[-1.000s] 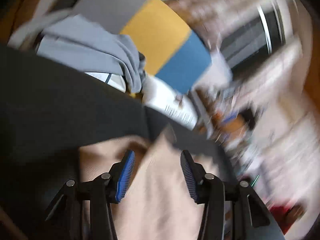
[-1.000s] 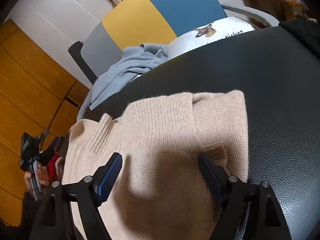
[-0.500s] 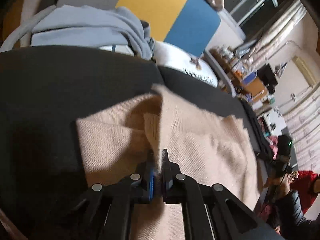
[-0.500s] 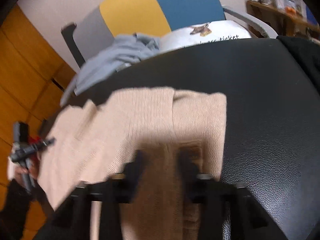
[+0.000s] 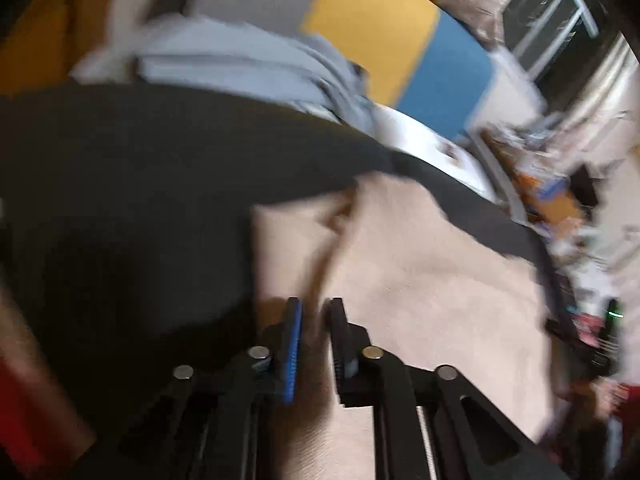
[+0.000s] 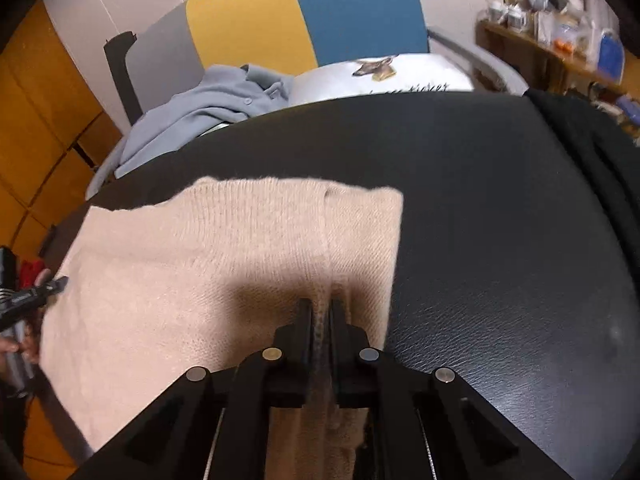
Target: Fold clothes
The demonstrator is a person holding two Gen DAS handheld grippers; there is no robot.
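A beige knit sweater (image 6: 192, 264) lies partly folded on a black leather table (image 6: 500, 240). My right gripper (image 6: 320, 312) is shut on a pinched ridge of the sweater near its right edge. In the blurred left wrist view the sweater (image 5: 420, 280) spreads to the right, and my left gripper (image 5: 314, 312) is shut on a raised fold of it near its left edge. The black table (image 5: 140, 184) fills the left of that view.
A chair with a grey, yellow and blue back (image 6: 280, 24) stands behind the table, holding a grey-blue garment (image 6: 208, 112) and a white printed item (image 6: 384, 76). A dark cloth (image 6: 592, 136) lies at the table's right edge. A cluttered shelf (image 6: 560, 36) is at the far right.
Both grippers were open over the sweater a second ago; both have closed on folds of it. The left view has swung and is blurred with motion.
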